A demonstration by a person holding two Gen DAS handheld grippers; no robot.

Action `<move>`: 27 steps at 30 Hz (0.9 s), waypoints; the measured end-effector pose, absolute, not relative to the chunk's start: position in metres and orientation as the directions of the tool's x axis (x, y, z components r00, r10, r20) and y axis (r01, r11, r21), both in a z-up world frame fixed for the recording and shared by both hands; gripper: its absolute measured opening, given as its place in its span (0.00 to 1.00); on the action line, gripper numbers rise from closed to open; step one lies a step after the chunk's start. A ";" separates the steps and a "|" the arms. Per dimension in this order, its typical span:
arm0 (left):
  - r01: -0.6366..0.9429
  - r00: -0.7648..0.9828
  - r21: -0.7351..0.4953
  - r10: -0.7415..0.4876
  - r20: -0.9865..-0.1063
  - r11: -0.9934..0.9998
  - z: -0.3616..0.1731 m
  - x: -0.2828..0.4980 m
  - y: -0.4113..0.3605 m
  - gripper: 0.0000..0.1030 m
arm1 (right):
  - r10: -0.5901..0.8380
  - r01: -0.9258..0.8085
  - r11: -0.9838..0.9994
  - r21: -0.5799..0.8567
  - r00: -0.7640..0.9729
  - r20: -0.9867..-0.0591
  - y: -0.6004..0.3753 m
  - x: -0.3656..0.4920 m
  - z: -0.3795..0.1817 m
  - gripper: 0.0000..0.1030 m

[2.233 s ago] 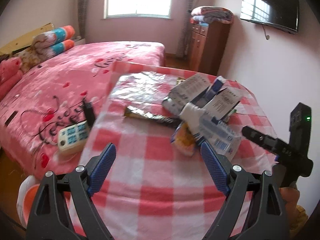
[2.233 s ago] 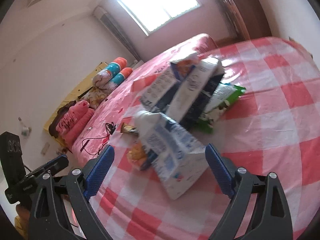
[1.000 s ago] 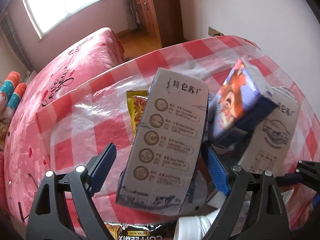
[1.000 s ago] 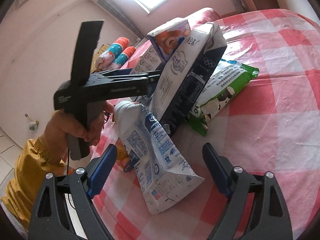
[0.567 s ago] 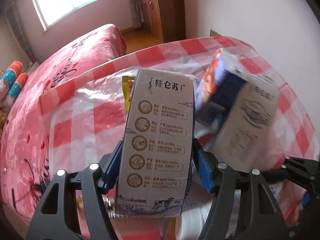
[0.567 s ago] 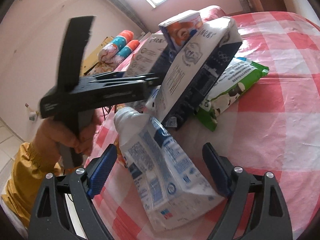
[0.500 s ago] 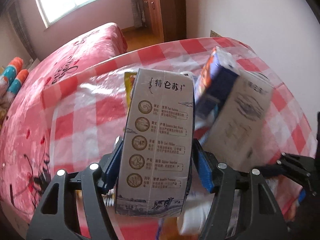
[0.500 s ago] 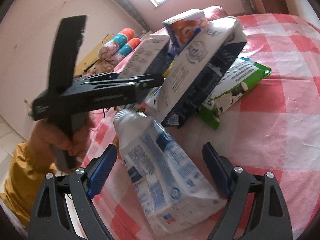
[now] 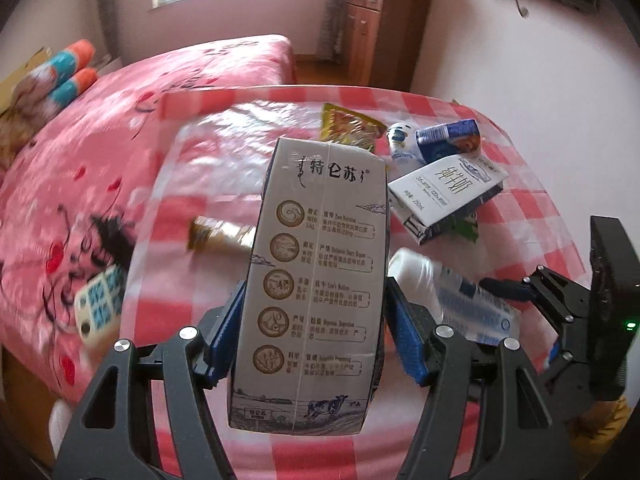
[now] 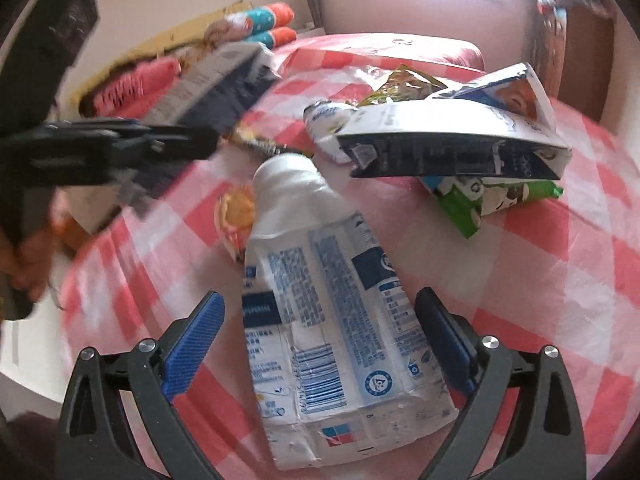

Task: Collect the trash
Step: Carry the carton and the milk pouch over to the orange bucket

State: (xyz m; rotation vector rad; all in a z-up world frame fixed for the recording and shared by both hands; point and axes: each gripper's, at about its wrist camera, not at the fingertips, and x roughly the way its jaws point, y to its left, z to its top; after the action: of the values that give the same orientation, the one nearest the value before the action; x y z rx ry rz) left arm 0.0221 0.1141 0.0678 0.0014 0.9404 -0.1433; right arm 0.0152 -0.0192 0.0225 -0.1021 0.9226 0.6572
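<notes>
Lifted clear of the pile since a second ago, the grey carton point(image 9: 312, 280) now stands upright in the left gripper point(image 9: 312, 320), both blue pads pressed on its sides. Behind it on the checked table point(image 9: 520, 208) lie a white carton point(image 9: 448, 196), a blue carton point(image 9: 448, 140), a yellow wrapper point(image 9: 348, 126) and a white pouch point(image 9: 460, 300).

From the right wrist, the right gripper point(image 10: 320, 344) has just been opening; its jaws stand wide on either side of the pouch point(image 10: 332, 312), pads clear of it. Its cap points at the cartons point(image 10: 452, 148) and a green packet point(image 10: 492, 196). Far left, blurred, is the left gripper point(image 10: 132, 140) with the grey carton point(image 10: 212, 84).
</notes>
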 end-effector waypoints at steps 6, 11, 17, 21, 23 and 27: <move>0.049 0.600 -0.106 -0.114 -0.792 0.993 0.067 -0.022 0.137 0.65 | 0.380 -0.576 0.815 0.055 0.460 -0.803 0.005 0.008 0.018 0.92; 0.024 0.605 -0.136 -0.123 -0.787 0.990 0.067 -0.055 0.151 0.65 | 0.338 -0.567 0.824 -0.001 0.493 -0.802 0.003 -0.002 0.018 0.83; -0.021 0.605 -0.176 -0.127 -0.786 0.984 0.061 -0.087 0.172 0.65 | 0.338 -0.567 0.823 -0.014 0.510 -0.791 -0.008 -0.011 0.020 0.83; -0.036 0.610 -0.182 -0.123 -0.783 0.983 0.058 -0.099 0.180 0.65 | 0.347 -0.567 0.824 -0.011 0.520 -0.781 -0.006 -0.019 0.023 0.82; -0.041 0.616 -0.192 -0.126 -0.778 0.980 0.056 -0.105 0.185 0.65 | 0.371 -0.570 0.822 0.021 0.506 -0.778 -0.006 -0.023 0.025 0.82; -0.041 0.625 -0.193 -0.125 -0.771 0.980 0.055 -0.115 0.190 0.65 | 0.417 -0.569 0.819 0.077 0.496 -0.762 -0.004 -0.031 0.033 0.82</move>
State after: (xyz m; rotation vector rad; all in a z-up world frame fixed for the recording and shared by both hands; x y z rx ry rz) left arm -0.1150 0.1900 0.0546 -0.1998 0.8961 -0.0485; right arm -0.0312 -0.0040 0.0329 -0.1940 0.8653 0.6014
